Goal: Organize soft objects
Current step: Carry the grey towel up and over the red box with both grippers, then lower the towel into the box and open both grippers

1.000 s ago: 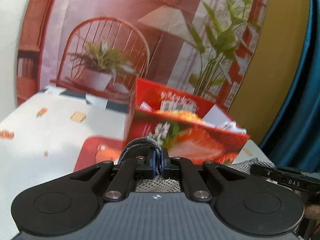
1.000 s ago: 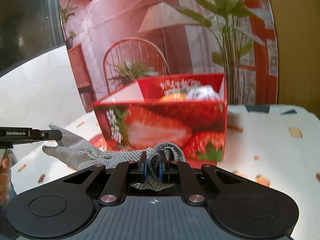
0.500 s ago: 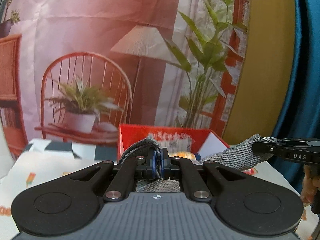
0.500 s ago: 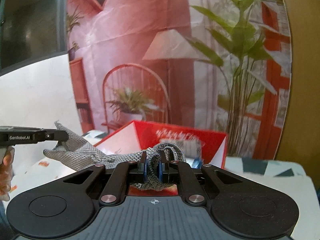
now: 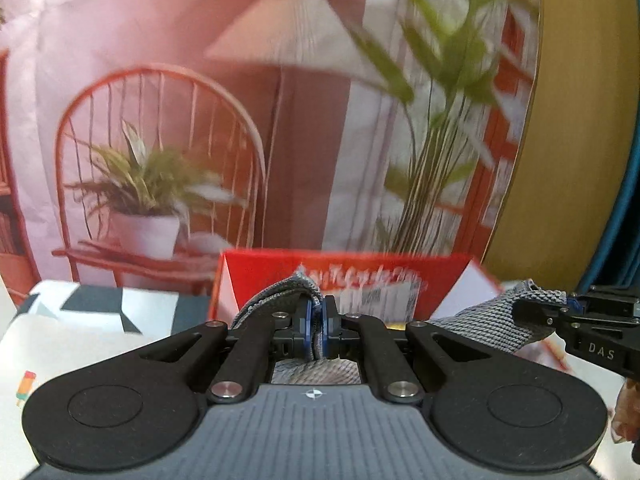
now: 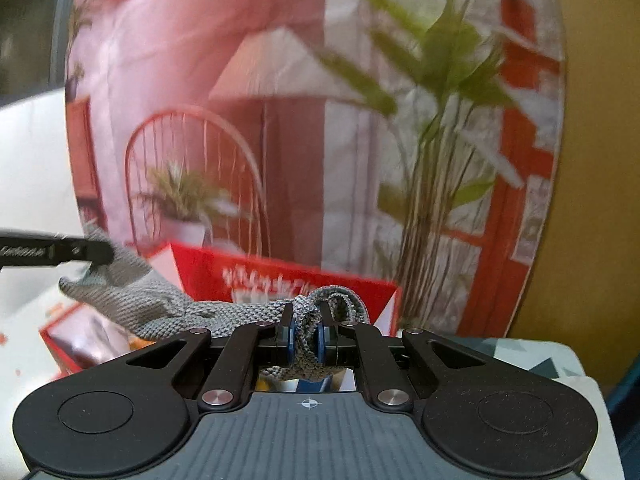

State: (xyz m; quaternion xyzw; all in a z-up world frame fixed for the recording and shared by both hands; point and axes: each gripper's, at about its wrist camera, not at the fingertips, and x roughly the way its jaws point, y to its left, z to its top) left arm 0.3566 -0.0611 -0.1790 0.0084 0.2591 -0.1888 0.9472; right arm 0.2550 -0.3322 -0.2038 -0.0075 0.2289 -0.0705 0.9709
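A grey knitted cloth [image 5: 484, 326] is stretched in the air between my two grippers. My left gripper [image 5: 316, 330] is shut on one end of it. My right gripper [image 6: 306, 338] is shut on the other, bunched end [image 6: 160, 308]. Each gripper shows at the edge of the other's view: the right one in the left wrist view [image 5: 560, 312], the left one in the right wrist view [image 6: 92, 254]. The red strawberry-print box [image 5: 360, 276] stands behind and below the cloth; it also shows in the right wrist view [image 6: 248, 276].
The box stands on a table with a white patterned cloth [image 5: 52, 344]. A printed backdrop [image 5: 240, 100] with a chair, lamp and plants hangs behind it. A yellow wall [image 5: 568, 160] and blue curtain [image 5: 632, 220] are at the right.
Both grippers have risen with the cloth held taut between them. The box has dropped lower in both views. The views are now motion-blurred.
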